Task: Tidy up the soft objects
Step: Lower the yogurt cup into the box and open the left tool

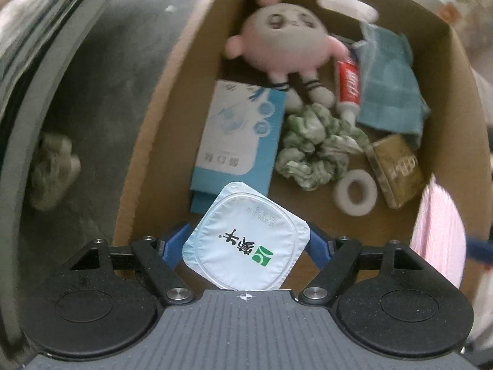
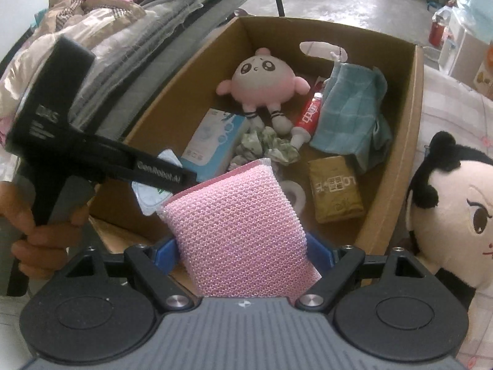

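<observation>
left tool: clamped on a sealed yogurt cup, right over the cardboard box | right tool: squeezing a pink mesh sponge, box just ahead, pink plush sitting inside

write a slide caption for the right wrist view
Right claw holds a pink sponge over the cardboard box.

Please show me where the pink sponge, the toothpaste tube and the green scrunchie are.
Pink sponge point(image 2: 243, 231): right wrist view, mesh face.
Toothpaste tube point(image 1: 348, 84): left wrist view, red label.
Green scrunchie point(image 1: 314, 145): left wrist view, bunched fabric.
</observation>
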